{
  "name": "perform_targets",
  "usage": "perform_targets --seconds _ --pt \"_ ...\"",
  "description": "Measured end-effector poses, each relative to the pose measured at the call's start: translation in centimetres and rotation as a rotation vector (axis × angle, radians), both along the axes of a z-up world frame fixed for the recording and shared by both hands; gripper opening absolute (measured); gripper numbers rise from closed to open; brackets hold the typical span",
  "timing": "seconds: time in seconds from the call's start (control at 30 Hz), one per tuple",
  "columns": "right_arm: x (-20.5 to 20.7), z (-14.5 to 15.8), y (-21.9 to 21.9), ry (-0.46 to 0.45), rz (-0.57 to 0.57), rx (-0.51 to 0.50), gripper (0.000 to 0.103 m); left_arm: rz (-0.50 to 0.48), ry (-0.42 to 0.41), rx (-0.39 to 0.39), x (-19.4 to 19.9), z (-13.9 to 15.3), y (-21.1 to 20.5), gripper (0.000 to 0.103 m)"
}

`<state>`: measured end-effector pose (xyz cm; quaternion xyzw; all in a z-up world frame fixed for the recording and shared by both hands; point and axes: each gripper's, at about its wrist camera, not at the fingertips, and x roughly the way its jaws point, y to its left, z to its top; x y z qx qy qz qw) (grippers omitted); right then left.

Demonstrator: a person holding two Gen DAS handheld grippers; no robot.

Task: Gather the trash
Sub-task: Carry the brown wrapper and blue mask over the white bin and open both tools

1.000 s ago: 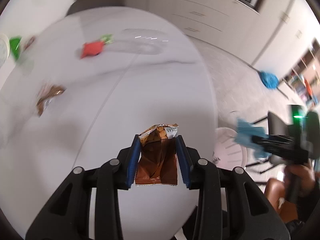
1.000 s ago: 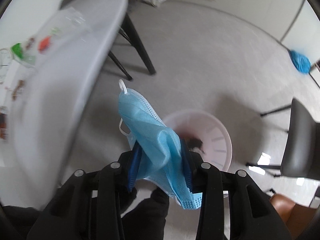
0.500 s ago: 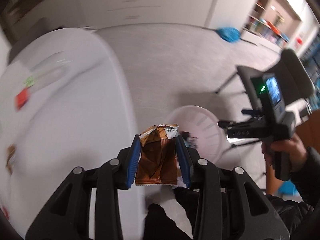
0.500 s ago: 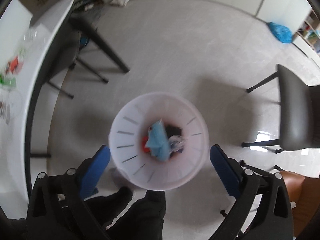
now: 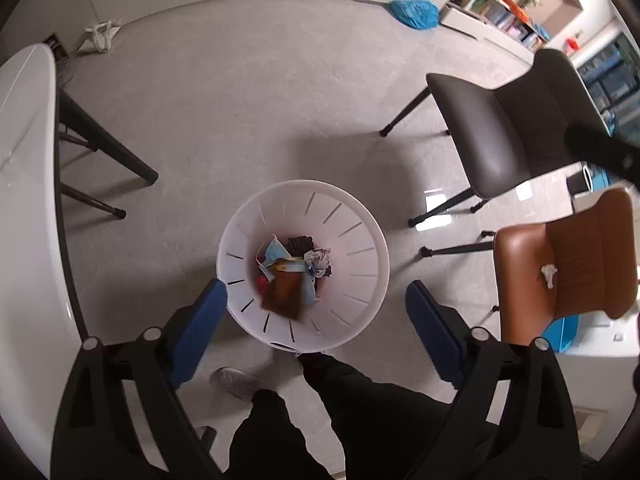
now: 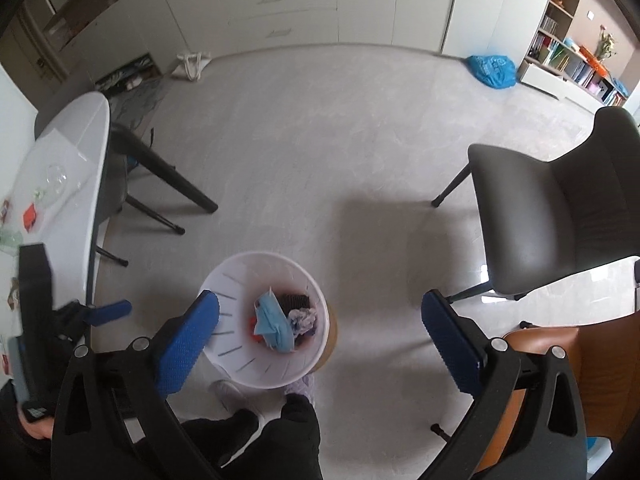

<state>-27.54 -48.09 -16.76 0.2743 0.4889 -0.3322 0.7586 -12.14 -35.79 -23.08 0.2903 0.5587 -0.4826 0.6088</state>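
- The bin (image 5: 352, 280) stands on the floor (image 5: 256, 112), between the table (image 5: 28, 200) at left and two chairs (image 5: 516, 136) at right.
- A wrapper (image 5: 285, 294) and mask (image 6: 272, 322) lie in the bin.

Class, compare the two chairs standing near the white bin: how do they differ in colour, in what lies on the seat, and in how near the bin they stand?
The grey chair is dark grey; the brown chair is tan brown. The grey chair's seat is bare, while the brown chair's seat holds a small white crumpled scrap. In the left wrist view the grey chair stands farther up the floor beyond the bin; the brown chair sits beside it, nearer the camera. Both have thin dark legs.
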Motion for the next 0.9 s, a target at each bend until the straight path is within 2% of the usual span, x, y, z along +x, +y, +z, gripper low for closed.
perform_targets --seconds 0.13,0.47,0.7,0.9 --pt "0.2 0.9 0.4 -0.022 0.01 -0.012 0.1 -0.02 -0.049 -0.022 -0.9 1.3 -0.1 0.094" --pt "0.7 2.5 1.5 -0.038 0.043 -0.025 0.1 -0.012 -0.076 -0.083 -1.6 4.4 0.7 0.094" --pt "1.9 3.1 2.3 -0.045 0.069 -0.041 0.1 0.032 -0.073 -0.126 -0.4 6.0 2.3 0.094" --pt "3.1 4.1 3.4 -0.063 0.09 -0.052 0.1 0.088 -0.051 -0.205 1.6 8.9 5.0 0.094"
